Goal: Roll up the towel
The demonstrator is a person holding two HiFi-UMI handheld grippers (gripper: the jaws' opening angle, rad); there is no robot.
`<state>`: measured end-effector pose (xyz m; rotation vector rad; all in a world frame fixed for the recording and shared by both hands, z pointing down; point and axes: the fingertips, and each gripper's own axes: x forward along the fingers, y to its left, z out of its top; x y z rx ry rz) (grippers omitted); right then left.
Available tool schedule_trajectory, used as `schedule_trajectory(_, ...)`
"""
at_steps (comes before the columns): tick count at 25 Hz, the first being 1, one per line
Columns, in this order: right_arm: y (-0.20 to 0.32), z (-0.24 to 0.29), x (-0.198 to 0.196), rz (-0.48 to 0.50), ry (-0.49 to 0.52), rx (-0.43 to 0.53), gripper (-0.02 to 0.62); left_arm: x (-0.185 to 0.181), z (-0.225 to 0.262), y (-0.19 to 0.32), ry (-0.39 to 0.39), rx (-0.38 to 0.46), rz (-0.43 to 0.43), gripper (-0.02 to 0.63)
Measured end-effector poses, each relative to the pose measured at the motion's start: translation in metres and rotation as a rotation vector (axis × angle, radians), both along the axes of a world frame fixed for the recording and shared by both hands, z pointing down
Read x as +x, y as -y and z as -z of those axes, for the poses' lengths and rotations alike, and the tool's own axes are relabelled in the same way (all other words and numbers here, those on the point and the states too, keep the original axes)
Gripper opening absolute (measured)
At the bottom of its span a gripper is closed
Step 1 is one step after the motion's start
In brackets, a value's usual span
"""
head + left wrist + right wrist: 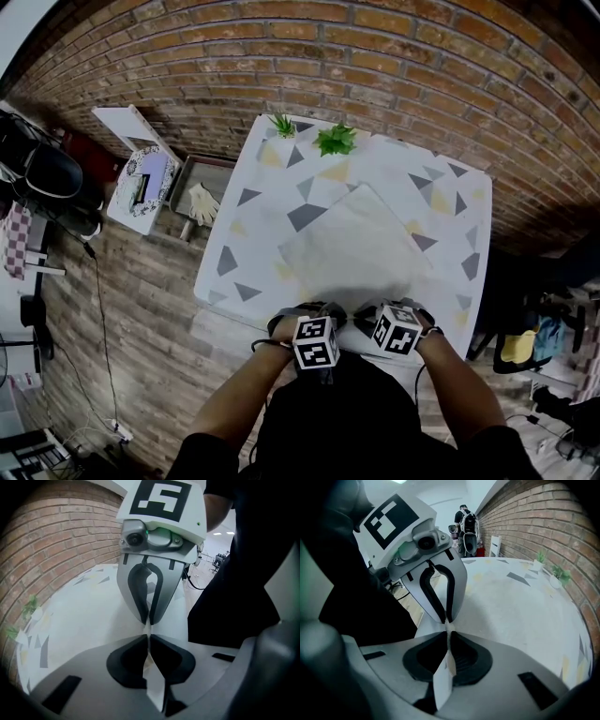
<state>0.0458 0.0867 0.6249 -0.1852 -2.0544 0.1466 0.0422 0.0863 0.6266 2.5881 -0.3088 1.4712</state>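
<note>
A pale grey towel (352, 246) lies flat on the table (258, 202), which has a white cloth with grey and yellow triangles. Both grippers are at the towel's near edge, close together and pointing steeply down. In the left gripper view, my left gripper (149, 641) is shut on a thin fold of the towel's edge (154, 686). My right gripper (449, 641) pinches the same edge (442, 681), its jaws shut on it. Each gripper faces the other, tip to tip. From the head view, only their marker cubes (316, 342) (397, 330) show, and the jaws are hidden.
Two small potted plants (282, 125) (335, 140) stand at the table's far edge, against the brick wall (375, 56). Left of the table are a white stand (141, 173) and a tray holding a glove (200, 202). A person (465, 524) stands far off.
</note>
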Motion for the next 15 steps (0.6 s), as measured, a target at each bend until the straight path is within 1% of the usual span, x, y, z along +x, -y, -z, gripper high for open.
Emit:
schedule_trajectory(5, 0.009, -0.002, -0.002, -0.082, 0.014, -0.060, 0.046, -0.004, -0.006, 0.008, -0.039, -0.097, 0.043, 0.035)
schedule_trajectory(7, 0.009, -0.002, -0.002, -0.093, 0.012, -0.081, 0.044, -0.004, -0.006, 0.009, -0.049, -0.129, 0.046, 0.035)
schedule_trajectory(12, -0.008, 0.002, 0.001, -0.010, -0.003, -0.141, 0.041, -0.001, -0.001, -0.008, -0.081, -0.228, 0.004, 0.034)
schedule_trajectory(15, -0.013, -0.001, 0.002, -0.002, -0.012, -0.154, 0.040, -0.001, -0.002, -0.014, -0.088, -0.256, -0.003, 0.034)
